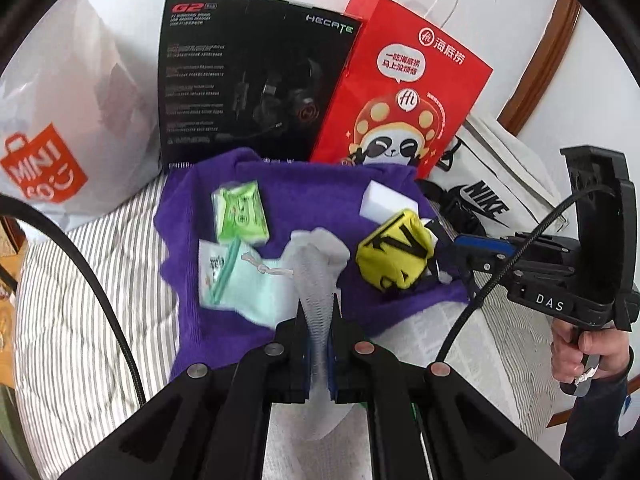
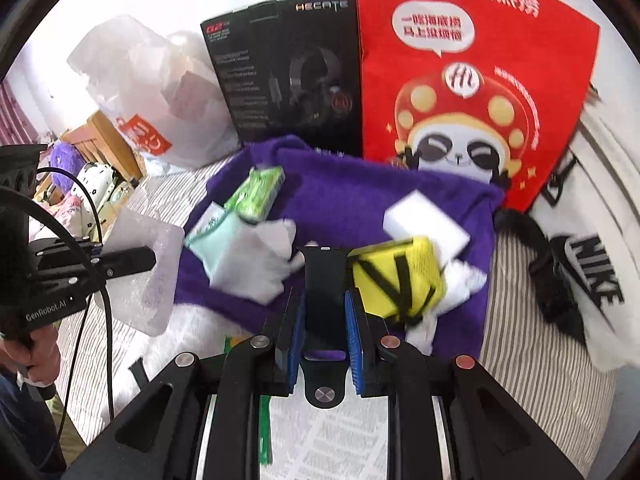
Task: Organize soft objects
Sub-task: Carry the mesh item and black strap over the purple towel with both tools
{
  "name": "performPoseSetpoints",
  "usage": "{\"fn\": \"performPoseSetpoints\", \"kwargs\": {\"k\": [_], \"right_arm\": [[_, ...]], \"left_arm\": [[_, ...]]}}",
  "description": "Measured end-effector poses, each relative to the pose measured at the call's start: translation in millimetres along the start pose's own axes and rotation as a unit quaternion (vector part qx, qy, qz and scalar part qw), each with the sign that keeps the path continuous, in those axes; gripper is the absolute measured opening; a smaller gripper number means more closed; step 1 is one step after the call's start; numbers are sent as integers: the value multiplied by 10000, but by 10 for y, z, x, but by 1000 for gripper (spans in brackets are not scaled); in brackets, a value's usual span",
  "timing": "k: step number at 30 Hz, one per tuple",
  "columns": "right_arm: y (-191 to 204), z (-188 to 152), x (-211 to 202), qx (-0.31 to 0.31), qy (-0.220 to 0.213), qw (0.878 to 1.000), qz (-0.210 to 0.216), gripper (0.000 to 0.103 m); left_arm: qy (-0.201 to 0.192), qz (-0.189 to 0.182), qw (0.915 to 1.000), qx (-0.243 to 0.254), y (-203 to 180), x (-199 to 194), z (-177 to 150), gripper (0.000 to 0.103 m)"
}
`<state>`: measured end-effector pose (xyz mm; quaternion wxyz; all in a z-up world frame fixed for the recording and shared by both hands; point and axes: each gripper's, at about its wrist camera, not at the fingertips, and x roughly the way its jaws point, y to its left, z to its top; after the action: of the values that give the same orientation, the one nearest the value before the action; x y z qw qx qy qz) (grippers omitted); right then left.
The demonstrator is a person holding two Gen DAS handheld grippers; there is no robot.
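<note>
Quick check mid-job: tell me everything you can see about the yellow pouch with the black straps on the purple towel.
The yellow pouch is a boxy, soft-looking fabric piece with black straps crossing its faces. It looks puffed rather than flat and sits tilted on the purple towel, toward the towel's right side. A white foam block lies just behind it, apparently touching, and white fabric shows under its right edge. In the right wrist view it sits just beyond the right gripper, which does not hold it. Whether it has an opening cannot be seen.

One purple towel (image 1: pixel 304 196), two sponges (image 1: pixel 386 200), three bags (image 1: pixel 404 92)
</note>
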<state>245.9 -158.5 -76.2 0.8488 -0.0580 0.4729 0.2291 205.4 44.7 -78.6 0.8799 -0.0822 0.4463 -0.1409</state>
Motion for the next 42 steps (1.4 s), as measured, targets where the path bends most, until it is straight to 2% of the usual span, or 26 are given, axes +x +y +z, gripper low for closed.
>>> {"fn": "performPoseSetpoints", "kwargs": {"k": [11,22,35,42], "right_arm": [[-108,441,272,76,29,10000,24,20],[-308,745,680,326,81,9994,67,20],[-318,821,1288,224,498,9983,220,20],[-287,750,1462,199,637,9977,109,20]], "left_arm": [[-15,-52,10000,78,58,154,455,6],[161,-87,9997,150,79,535,807,6],[512,-204,9985,64,184,1068,877,6],[700,-88,9974,131,227,1303,859,6]]}}
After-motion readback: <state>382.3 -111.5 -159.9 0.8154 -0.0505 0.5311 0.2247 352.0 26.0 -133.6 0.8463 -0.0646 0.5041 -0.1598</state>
